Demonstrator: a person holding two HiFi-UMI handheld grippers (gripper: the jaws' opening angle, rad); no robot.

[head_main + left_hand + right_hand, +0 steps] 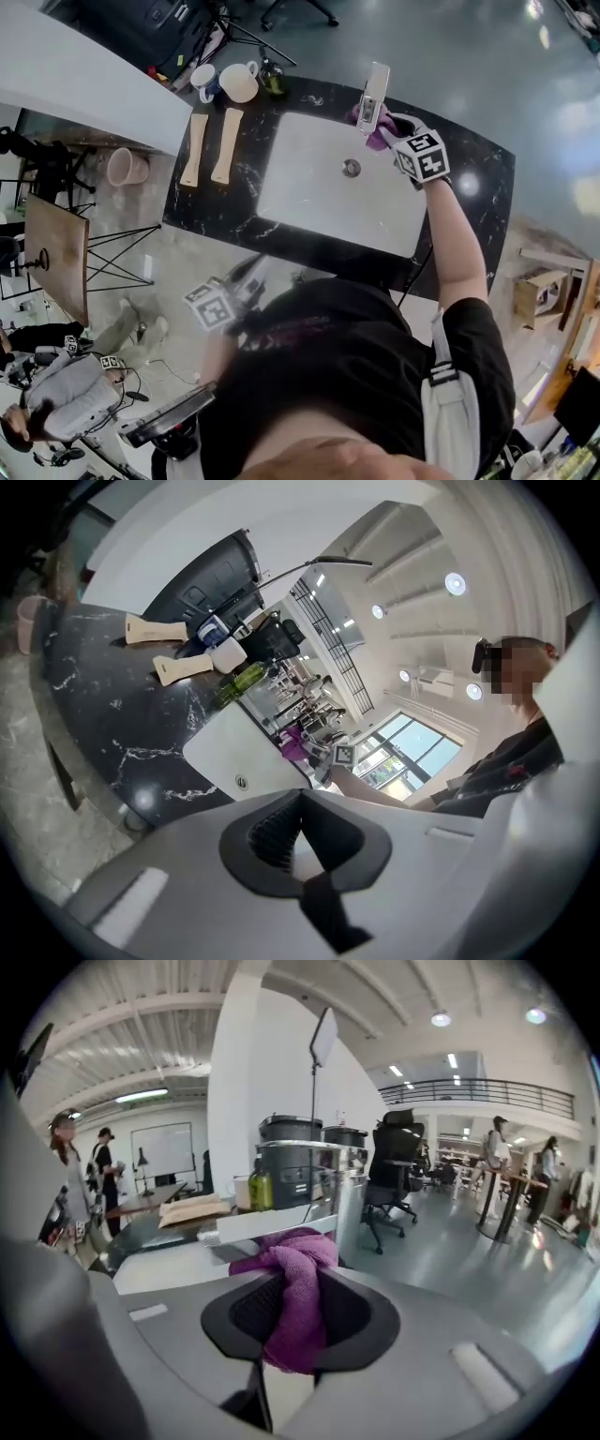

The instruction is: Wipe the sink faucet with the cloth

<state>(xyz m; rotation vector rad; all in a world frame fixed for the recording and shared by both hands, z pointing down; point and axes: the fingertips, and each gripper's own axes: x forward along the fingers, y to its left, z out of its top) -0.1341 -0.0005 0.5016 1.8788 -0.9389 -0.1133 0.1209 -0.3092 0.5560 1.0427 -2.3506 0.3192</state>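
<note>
Head view: a purple cloth [377, 142] is clamped by the right gripper [382, 131] at the faucet [374, 94] behind the white sink [309, 187]. The left gripper [302, 803] is seen with jaws together, empty.

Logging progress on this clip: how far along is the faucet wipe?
Done: the purple cloth is picked up, clamped in the fingers of the right gripper. In hand: that gripper has the cloth at the faucet behind the sink; whether it touches I cannot tell. Left: the wiping itself, as far as shows. The left gripper, shut and empty, sits near the person.
</note>
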